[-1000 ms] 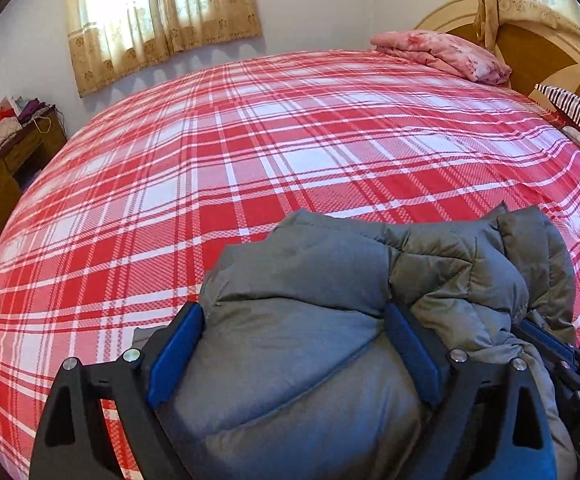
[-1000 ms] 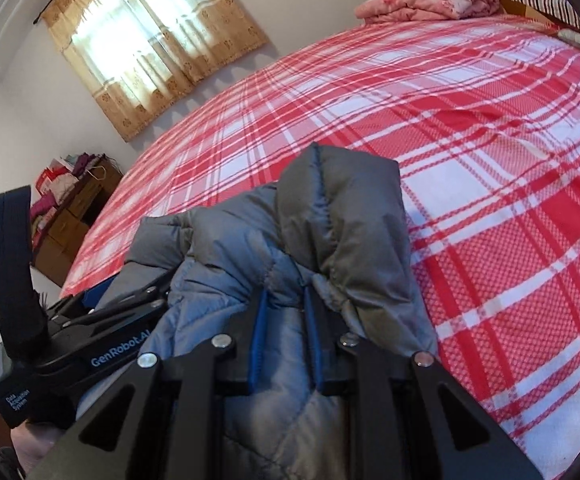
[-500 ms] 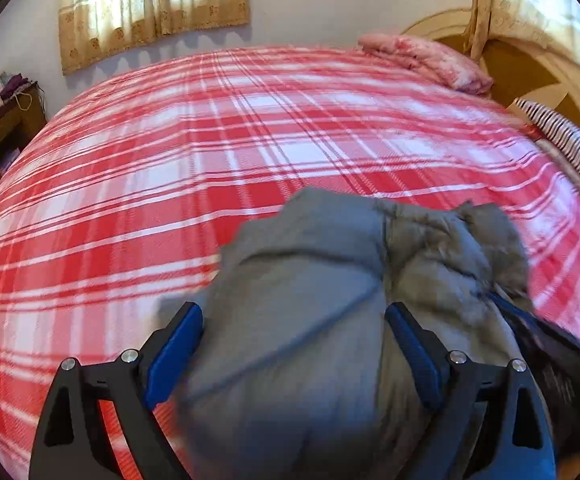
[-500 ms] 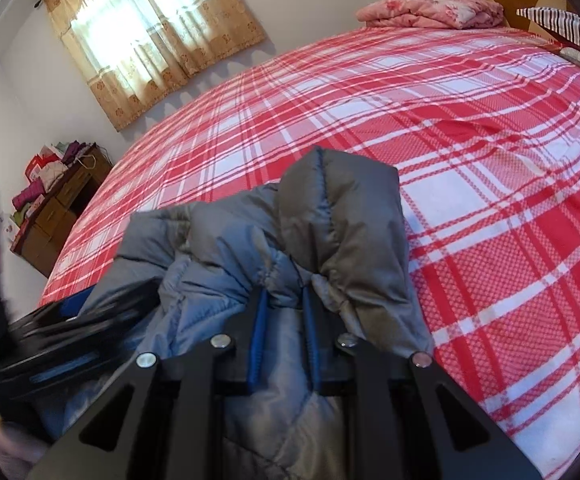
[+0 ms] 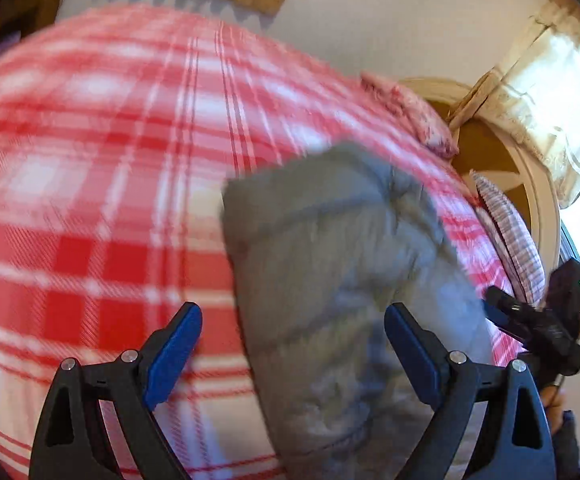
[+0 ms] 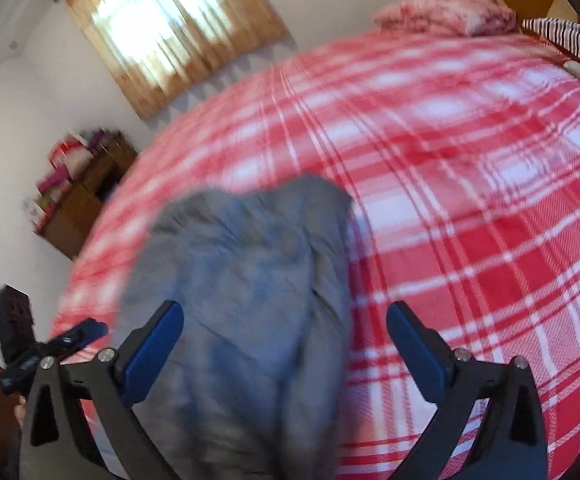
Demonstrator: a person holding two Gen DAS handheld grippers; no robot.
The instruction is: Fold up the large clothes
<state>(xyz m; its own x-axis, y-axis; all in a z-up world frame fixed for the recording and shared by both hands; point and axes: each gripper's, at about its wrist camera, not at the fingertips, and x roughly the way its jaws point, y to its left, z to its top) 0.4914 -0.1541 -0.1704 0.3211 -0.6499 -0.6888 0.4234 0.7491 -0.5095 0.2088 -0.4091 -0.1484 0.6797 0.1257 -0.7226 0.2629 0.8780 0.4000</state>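
Note:
A grey puffer jacket (image 5: 342, 280) lies bundled on the red and white plaid bed (image 5: 89, 200). It also shows in the right wrist view (image 6: 249, 300). My left gripper (image 5: 294, 350) is open, its blue pads apart, with the jacket between and below them. My right gripper (image 6: 283, 344) is open above the jacket and holds nothing. The right gripper shows at the right edge of the left wrist view (image 5: 538, 324), and the left gripper shows at the left edge of the right wrist view (image 6: 41, 348). Both views are blurred.
A pink folded blanket (image 6: 446, 14) and a striped pillow (image 6: 566, 38) lie at the head of the bed by a wooden headboard (image 5: 494, 152). A wooden dresser with clothes (image 6: 77, 192) stands by the wall under a curtained window (image 6: 169, 28).
My right gripper has opened and let go of the jacket. Both grippers have pulled back and swung, the left view turning toward the headboard. The jacket now lies loose on the bed.

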